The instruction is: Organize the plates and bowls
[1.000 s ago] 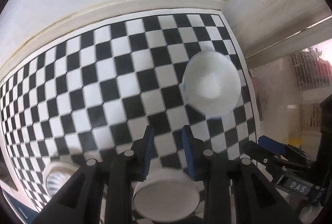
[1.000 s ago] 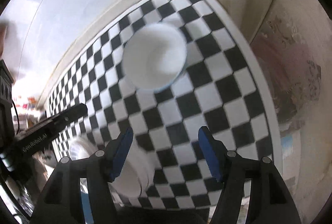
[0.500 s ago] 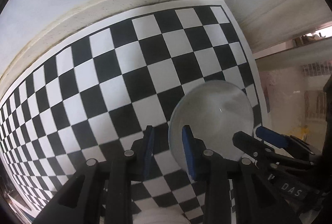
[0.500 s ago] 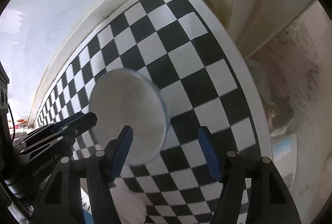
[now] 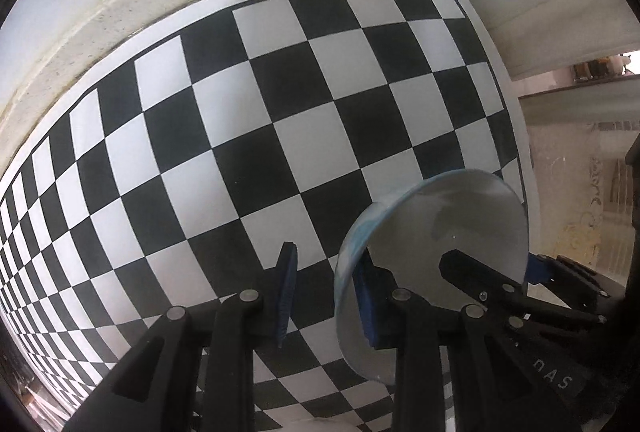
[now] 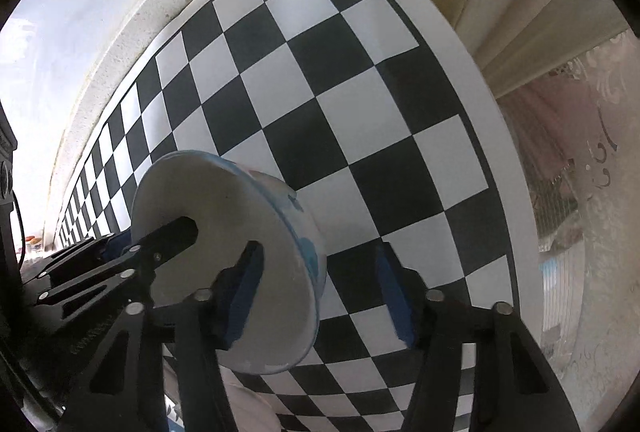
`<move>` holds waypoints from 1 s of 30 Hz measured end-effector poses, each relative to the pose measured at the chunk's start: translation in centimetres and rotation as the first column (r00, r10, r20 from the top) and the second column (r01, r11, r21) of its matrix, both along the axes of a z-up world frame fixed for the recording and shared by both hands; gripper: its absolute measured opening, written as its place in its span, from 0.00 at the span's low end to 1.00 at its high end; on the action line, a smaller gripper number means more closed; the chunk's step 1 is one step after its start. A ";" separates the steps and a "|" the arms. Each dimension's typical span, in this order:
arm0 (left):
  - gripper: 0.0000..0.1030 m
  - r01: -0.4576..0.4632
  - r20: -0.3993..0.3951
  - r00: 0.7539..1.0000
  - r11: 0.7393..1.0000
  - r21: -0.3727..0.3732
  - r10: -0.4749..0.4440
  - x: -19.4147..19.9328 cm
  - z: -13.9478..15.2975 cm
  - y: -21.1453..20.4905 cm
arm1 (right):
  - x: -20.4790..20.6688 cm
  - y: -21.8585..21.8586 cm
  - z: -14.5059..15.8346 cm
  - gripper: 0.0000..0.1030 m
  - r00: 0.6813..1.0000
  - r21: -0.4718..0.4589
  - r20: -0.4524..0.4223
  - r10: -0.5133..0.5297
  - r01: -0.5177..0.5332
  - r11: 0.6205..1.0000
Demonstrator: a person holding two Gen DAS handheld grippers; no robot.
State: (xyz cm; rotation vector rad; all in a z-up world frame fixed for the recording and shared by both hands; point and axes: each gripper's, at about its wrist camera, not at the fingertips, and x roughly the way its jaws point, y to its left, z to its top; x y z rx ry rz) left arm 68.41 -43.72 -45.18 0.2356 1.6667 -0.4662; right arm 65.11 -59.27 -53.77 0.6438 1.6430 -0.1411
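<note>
A moment ago the bowl sat far out in front of you on the checkered mat. Now both of your grippers have come down to it, one on each side.

Your left gripper is narrow. One finger is inside the bowl and the other is outside, so the rim sits between them. The outside pad is not on the wall yet, so it is not holding.

Your right gripper is closing. The rim on the other side of the bowl is between its fingers too. There is still a gap at the outside pad, so it has no hold either.

I think this means you are just about to grab the bowl with both grippers, and you can lift it after that.

The bowl is white and empty, with blue marks on the outside. It rests on the mat, near the mat's right edge.
</note>
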 end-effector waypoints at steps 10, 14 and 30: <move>0.16 0.052 0.034 0.998 0.998 -0.027 -0.051 -1.4 0.9 -1.2 | -0.5 1.8 -0.3 0.08 1.000 -0.009 -0.008 0.013 -0.013 1.000; 0.16 0.038 0.034 0.999 0.998 -0.045 -0.036 -1.8 2.4 -0.3 | -1.1 2.5 1.2 0.08 1.000 0.001 0.011 0.015 -0.015 1.000; 0.16 -0.004 0.124 0.992 0.993 -0.119 0.018 -7.4 11.6 6.6 | -6.8 7.0 11.3 0.08 0.988 -0.016 0.120 0.101 -0.100 0.995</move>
